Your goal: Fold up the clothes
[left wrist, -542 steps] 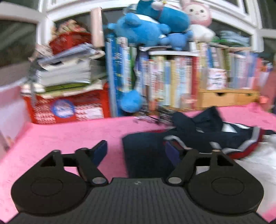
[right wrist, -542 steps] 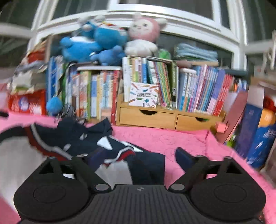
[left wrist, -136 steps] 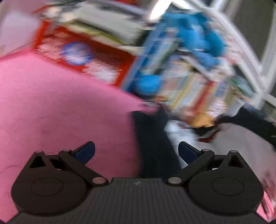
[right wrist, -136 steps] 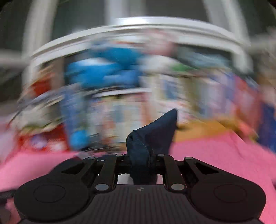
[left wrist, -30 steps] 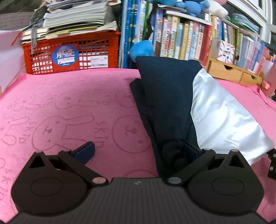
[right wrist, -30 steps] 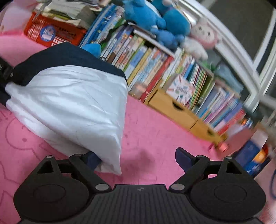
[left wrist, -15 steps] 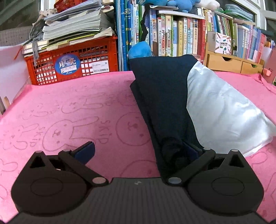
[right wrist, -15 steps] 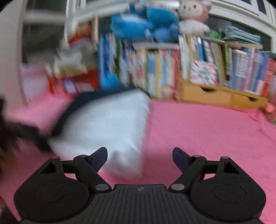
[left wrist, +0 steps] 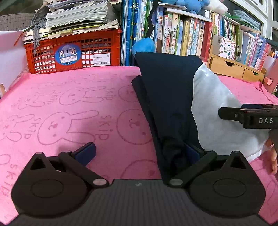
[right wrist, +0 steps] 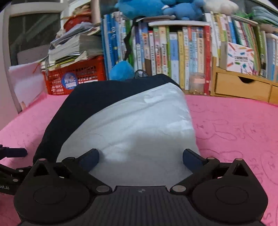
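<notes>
Navy and white, the folded garment [left wrist: 175, 97] lies on the pink cloth [left wrist: 73, 111] over the tabletop, in front of the books [right wrist: 173, 52]. Our left gripper [left wrist: 139, 153] has jaws spread, its right finger at the navy edge. Our right gripper [right wrist: 140, 158] is opening its jaws over the white panel, pinching nothing. We judge one fold just laid; next we need a fresh grip on the near edge.

A red crate [left wrist: 73, 52] under stacked papers [left wrist: 76, 15] stands beside shelved books [right wrist: 173, 52].
</notes>
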`<state>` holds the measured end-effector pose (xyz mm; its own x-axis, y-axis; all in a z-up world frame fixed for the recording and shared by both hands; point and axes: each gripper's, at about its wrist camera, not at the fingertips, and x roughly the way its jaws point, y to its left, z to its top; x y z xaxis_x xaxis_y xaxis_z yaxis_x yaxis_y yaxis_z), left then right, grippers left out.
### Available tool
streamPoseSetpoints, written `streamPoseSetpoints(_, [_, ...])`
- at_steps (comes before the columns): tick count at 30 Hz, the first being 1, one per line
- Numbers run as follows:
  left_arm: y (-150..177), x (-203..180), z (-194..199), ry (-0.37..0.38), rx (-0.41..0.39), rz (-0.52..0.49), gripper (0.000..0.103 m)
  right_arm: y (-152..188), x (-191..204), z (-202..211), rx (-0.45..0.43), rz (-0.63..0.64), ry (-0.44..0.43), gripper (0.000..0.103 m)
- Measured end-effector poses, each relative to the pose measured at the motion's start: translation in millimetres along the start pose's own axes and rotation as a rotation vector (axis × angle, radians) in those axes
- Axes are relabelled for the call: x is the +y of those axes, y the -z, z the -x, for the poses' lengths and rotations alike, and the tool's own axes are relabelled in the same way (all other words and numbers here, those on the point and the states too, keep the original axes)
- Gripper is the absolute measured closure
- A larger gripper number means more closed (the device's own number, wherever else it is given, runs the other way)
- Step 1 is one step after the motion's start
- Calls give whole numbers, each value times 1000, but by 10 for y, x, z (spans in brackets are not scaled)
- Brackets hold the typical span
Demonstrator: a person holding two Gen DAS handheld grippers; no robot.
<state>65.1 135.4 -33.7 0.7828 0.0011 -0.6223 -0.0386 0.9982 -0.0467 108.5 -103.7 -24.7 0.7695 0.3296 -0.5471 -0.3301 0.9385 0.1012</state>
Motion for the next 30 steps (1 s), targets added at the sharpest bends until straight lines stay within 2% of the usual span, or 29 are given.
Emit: streamPoseSetpoints(30, [-5, -14, 5, -9, -3, -6, 0, -31, -12, -22, 18, -28, -8, 0])
